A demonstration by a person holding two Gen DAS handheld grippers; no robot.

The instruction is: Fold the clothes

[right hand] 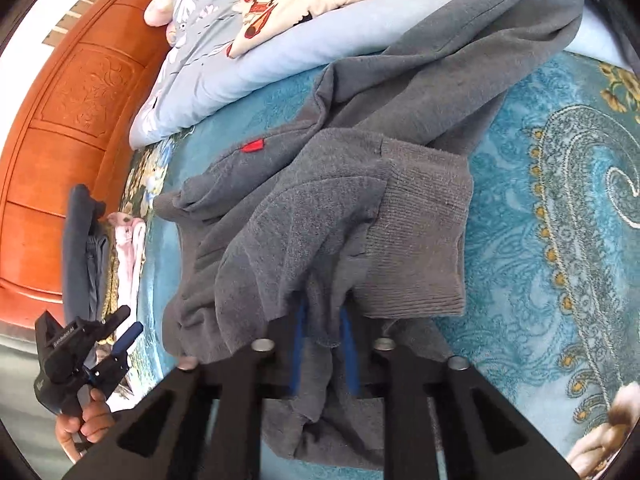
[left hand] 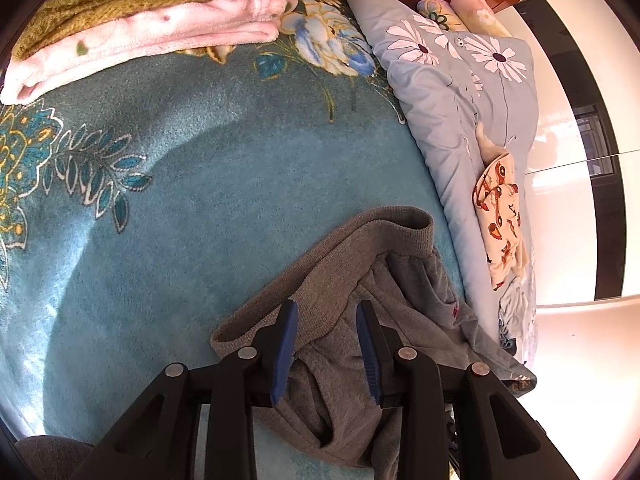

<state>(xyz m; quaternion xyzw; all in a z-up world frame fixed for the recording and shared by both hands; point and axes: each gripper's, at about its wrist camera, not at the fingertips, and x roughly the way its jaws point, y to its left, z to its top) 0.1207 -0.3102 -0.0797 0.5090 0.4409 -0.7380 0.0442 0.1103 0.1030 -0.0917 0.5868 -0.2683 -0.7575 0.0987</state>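
My right gripper is clamped on a bunch of the grey sweatshirt; its blue pads sit narrow with a fold of the knit pinched between them. The cloth drapes back over the tops of the fingers. Just ahead and to the right of those fingers lies the ribbed cuff, flat on the teal floral blanket. Further ahead the rest of the garment runs up and away onto the pale blue quilt, with a small red tag showing ahead and left of the tool.

My left gripper hangs over the same sweatshirt with its jaws partly apart. Grey fabric lies beneath and between the blue pads, but neither pad presses on it that I can see, so I read that tool as holding nothing. A ribbed hem lies just ahead of it.

From the right wrist view, that left tool is well off to the left, gripped by a hand.

Far ahead and left of the left gripper sits a stack of folded clothes, pink fleece under mustard knit. A cream car-print garment lies on the quilt, ahead and right.
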